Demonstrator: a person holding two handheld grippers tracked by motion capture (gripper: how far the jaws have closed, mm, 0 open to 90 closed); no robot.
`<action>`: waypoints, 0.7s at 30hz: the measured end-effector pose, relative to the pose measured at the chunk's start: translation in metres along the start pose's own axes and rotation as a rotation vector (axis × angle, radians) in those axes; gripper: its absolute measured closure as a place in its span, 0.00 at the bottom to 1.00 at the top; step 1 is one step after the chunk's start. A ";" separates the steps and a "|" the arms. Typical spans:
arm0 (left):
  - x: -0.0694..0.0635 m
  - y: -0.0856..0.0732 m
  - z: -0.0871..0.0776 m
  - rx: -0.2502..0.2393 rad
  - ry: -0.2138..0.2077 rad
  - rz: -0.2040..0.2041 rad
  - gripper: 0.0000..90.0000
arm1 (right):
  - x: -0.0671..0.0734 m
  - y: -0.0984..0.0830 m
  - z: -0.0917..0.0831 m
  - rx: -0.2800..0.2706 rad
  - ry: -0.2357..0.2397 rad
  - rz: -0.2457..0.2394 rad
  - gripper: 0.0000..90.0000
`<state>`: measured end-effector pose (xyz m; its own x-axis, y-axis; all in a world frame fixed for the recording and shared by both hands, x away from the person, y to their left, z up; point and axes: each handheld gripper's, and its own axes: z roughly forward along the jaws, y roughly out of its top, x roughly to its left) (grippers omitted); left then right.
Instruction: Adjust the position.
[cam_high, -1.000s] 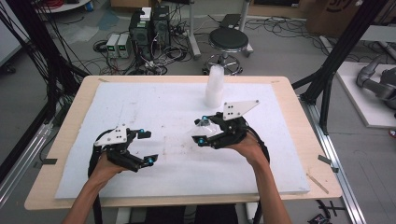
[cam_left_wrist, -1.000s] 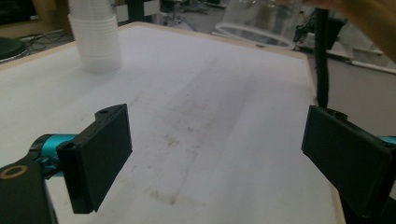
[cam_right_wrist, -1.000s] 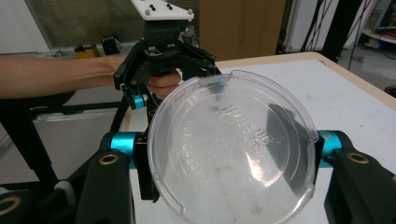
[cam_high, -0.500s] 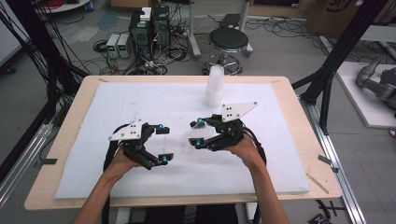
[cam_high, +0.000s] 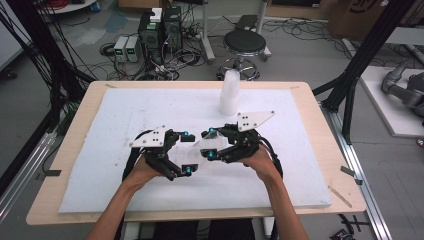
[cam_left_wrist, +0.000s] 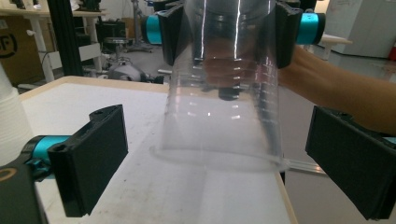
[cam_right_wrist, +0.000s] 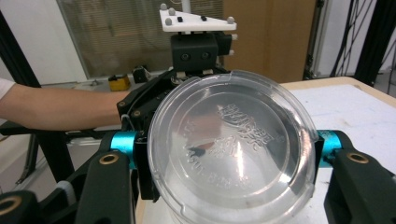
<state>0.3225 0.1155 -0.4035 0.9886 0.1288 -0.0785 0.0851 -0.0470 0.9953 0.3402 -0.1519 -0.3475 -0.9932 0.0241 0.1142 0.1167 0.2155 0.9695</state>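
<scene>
A clear plastic cup (cam_high: 204, 146) lies sideways over the middle of the white mat (cam_high: 125, 115), and my right gripper (cam_high: 210, 144) is shut on it. In the right gripper view the cup's embossed base (cam_right_wrist: 229, 154) faces the camera between the jaws. My left gripper (cam_high: 187, 152) faces it from the left. Its jaws have just been opening and stand wide. In the left gripper view the cup (cam_left_wrist: 224, 107) has its rim towards me, between my black pads (cam_left_wrist: 93, 158), which do not touch it.
A stack of white cups (cam_high: 229, 92) stands at the back of the mat, also at the left edge of the left gripper view as white cups (cam_left_wrist: 9, 121). The wooden table edge (cam_high: 320, 115) frames the mat. A stool (cam_high: 244, 45) and computers (cam_high: 160, 27) are behind.
My left gripper has moved right, up to the cup, and its jaws have spread wider. The right gripper and the cup have stayed in place.
</scene>
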 end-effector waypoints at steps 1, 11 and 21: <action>0.000 0.001 0.004 -0.007 -0.003 0.003 0.06 | 0.000 0.000 0.000 -0.002 0.002 0.000 0.47; -0.002 0.001 0.015 -0.023 -0.026 0.022 0.08 | 0.002 0.000 0.003 -0.024 0.024 -0.001 0.47; -0.003 0.002 0.014 -0.032 -0.044 0.043 0.20 | 0.002 -0.002 0.006 -0.032 0.055 0.002 0.47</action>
<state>0.3216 0.1013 -0.4024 0.9958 0.0834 -0.0376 0.0394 -0.0196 0.9990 0.3381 -0.1459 -0.3502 -0.9915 -0.0297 0.1266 0.1191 0.1840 0.9757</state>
